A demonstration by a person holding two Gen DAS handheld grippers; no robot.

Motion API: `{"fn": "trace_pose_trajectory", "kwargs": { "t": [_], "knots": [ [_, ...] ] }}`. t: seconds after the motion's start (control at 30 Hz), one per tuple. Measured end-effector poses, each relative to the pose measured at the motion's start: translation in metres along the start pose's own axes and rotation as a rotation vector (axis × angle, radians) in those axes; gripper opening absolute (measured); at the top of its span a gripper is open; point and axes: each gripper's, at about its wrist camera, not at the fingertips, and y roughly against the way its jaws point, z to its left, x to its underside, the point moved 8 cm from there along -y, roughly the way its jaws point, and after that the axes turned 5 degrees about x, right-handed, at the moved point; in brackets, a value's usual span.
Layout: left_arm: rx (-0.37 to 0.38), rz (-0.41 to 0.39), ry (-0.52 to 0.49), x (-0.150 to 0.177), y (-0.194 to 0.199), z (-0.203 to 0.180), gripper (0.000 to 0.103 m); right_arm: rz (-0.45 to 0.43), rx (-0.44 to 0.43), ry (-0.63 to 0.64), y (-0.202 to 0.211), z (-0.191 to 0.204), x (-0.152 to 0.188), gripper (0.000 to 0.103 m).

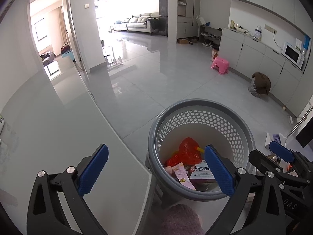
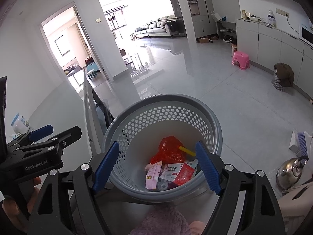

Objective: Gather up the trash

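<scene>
1. Grey perforated basket (image 2: 211,117) is sitting on the floor just right of the counter (image 1: 58,137), holding a red bag (image 2: 170,150) and boxes.
2. Left claw (image 1: 158,170) is hanging wide open, empty.
3. Right claw (image 2: 158,166) is gaping above the basket, gripping nothing.

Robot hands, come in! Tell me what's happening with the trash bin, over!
Left tool open, empty. Right tool open, empty. Grey bin below both, holding a red bag and packets. Nothing in the way.

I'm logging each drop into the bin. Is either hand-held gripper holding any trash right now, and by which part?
Nothing is held. The left hand-held gripper and the right hand-held gripper both stand open and empty above the bin; the trash lies inside.
</scene>
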Motion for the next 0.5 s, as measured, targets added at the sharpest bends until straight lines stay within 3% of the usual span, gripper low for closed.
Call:
{"fn": "trace_pose_trajectory", "kwargs": {
  "t": [0.5],
  "knots": [
    [-0.036,-0.019,-0.019,-0.0002,0.0040,-0.0046,0.097,-0.003,0.011,0.000,0.0017,-0.0006,-0.0001,0.077]
  ]
}}
